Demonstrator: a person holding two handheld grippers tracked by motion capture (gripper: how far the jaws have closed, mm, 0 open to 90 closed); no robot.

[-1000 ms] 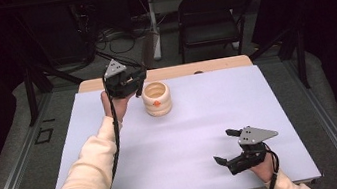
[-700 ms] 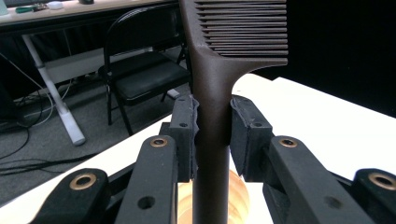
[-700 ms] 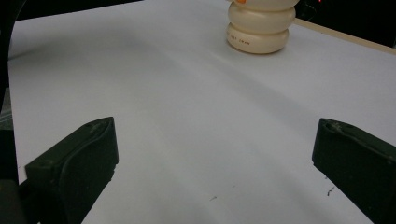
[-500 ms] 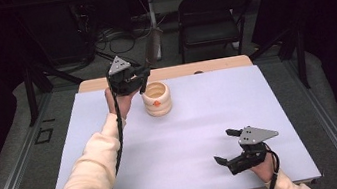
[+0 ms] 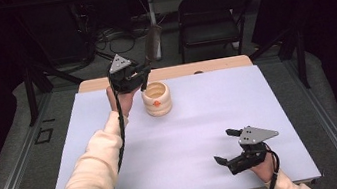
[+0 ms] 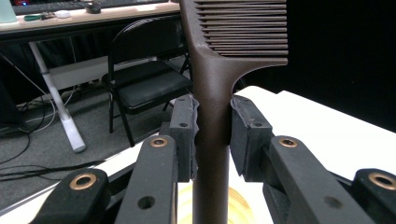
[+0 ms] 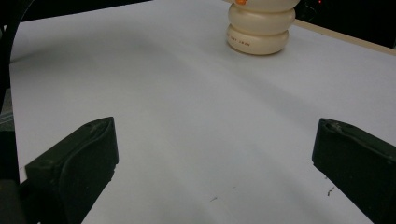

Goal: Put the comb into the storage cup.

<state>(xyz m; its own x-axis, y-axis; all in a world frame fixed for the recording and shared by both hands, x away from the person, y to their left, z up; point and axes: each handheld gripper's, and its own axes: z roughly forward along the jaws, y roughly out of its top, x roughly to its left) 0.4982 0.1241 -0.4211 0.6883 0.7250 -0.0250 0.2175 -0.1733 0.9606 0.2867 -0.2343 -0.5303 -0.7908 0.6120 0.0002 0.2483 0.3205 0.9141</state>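
Comb [image 6: 212, 93] upright over holder [image 5: 157, 98], far table edge [image 5: 213, 65]

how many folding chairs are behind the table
1. The folding chair stands on the floor past the table's far edge, right of centre; it shows in the left gripper view too. The dark surroundings may hide more.

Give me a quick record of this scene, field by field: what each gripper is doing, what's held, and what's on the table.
left gripper: shut on the brown comb, raised beside the cream holder
brown comb: upright, handle clamped between the fingers, teeth above them
cream holder: ribbed, open top, orange mark on its side, standing at the far part of the table
right gripper: open, nothing between its fingers, low at the near right
table: white sheet over a wooden top
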